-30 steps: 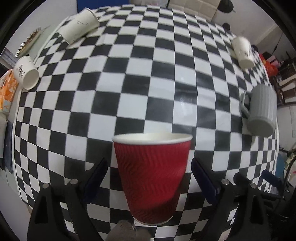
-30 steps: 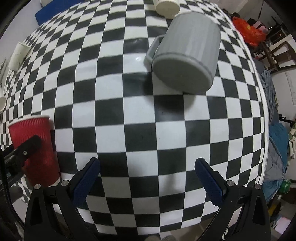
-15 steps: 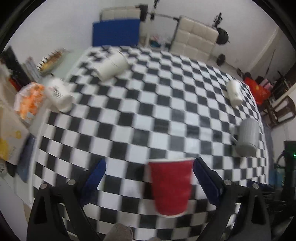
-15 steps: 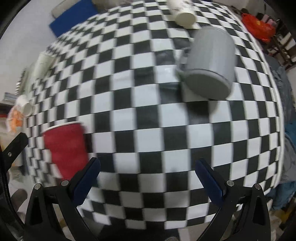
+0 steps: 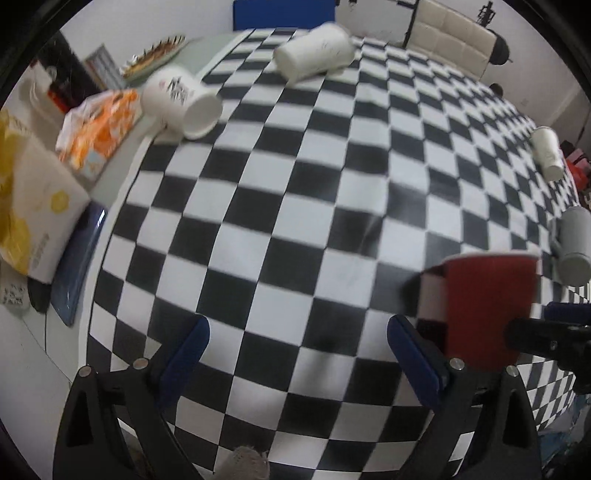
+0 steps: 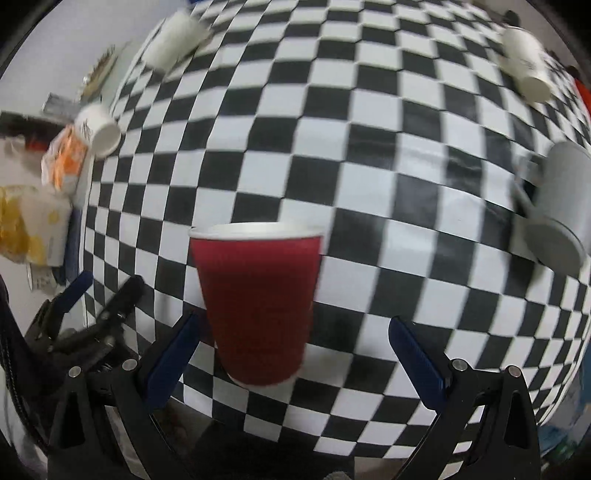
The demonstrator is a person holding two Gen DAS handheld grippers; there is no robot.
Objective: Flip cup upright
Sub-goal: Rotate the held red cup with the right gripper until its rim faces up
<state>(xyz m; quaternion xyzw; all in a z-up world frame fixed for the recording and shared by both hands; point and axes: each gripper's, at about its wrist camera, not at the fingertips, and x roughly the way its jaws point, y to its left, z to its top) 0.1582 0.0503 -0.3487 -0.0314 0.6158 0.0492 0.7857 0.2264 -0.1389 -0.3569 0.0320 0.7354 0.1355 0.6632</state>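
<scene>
A red paper cup (image 5: pixel 487 306) stands upright on the checkered table (image 5: pixel 295 221), mouth up. In the right wrist view the red cup (image 6: pixel 258 306) stands just ahead of my right gripper (image 6: pixel 295 354), nearer its left finger, untouched. My right gripper is open and empty. My left gripper (image 5: pixel 295 354) is open and empty, with the red cup to its right, outside the fingers. A grey mug (image 6: pixel 557 206) lies on its side at the right. White cups (image 5: pixel 314 55) (image 5: pixel 181 103) (image 5: pixel 546 151) lie on their sides at the far and left edges.
Boxes and an orange packet (image 5: pixel 99 129) crowd the table's left edge beside a blue tray (image 5: pixel 77 258). The left gripper shows at the lower left of the right wrist view (image 6: pixel 88 314). A sofa (image 5: pixel 450 33) stands beyond the table.
My left gripper has drawn back from the red cup and swung left, leaving it upright. My right gripper has swung left, so the red cup now sits in front of it.
</scene>
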